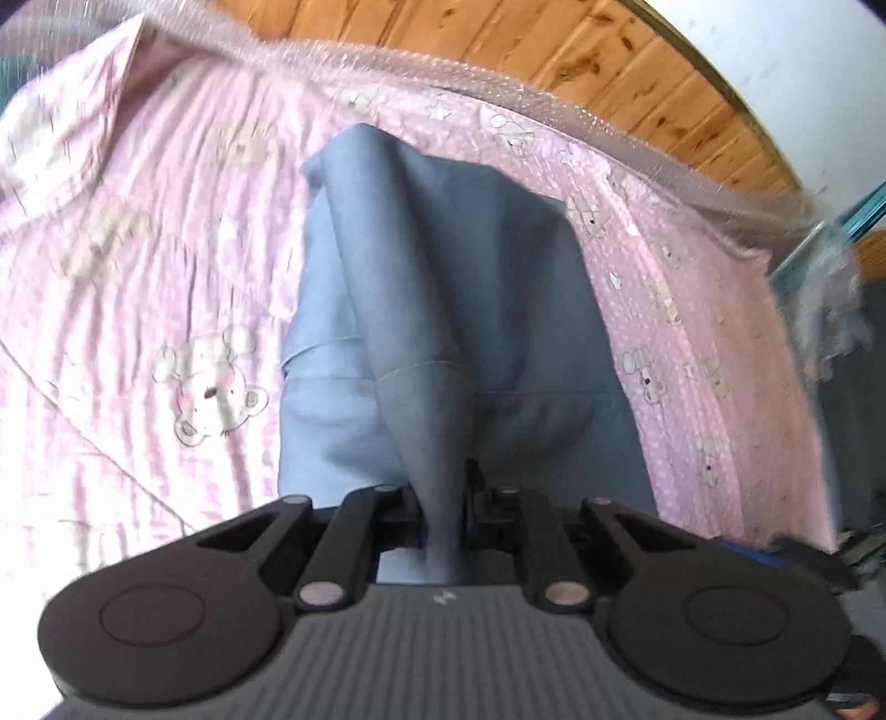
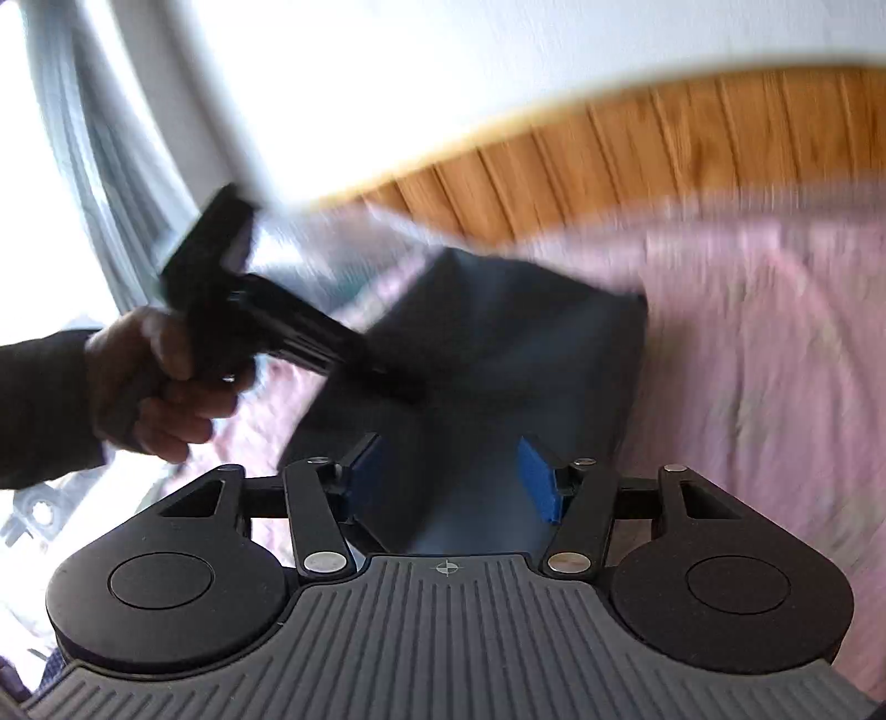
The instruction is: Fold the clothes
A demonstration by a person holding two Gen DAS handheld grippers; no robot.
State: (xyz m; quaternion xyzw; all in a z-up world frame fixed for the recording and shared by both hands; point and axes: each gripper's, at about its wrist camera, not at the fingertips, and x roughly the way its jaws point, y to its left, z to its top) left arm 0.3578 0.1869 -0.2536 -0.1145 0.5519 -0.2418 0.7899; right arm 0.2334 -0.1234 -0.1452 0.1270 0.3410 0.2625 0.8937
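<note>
A grey-blue garment (image 1: 443,288) lies on a pink bedsheet with teddy bears (image 1: 166,310). My left gripper (image 1: 446,515) is shut on a bunched hem of the garment and lifts it off the bed. In the right wrist view the picture is blurred: my right gripper (image 2: 451,482) is open, its blue pads (image 2: 537,487) apart over the dark garment (image 2: 498,343). The left gripper (image 2: 288,327), held in a hand (image 2: 155,382), shows at the left, pinching the garment's edge.
A wooden panelled wall (image 1: 498,50) runs behind the bed. A clear bubble-wrap strip (image 1: 554,111) lies along the bed's far edge. A grey curtain (image 2: 99,166) hangs by a bright window at the left. The pink sheet (image 2: 764,343) spreads to the right.
</note>
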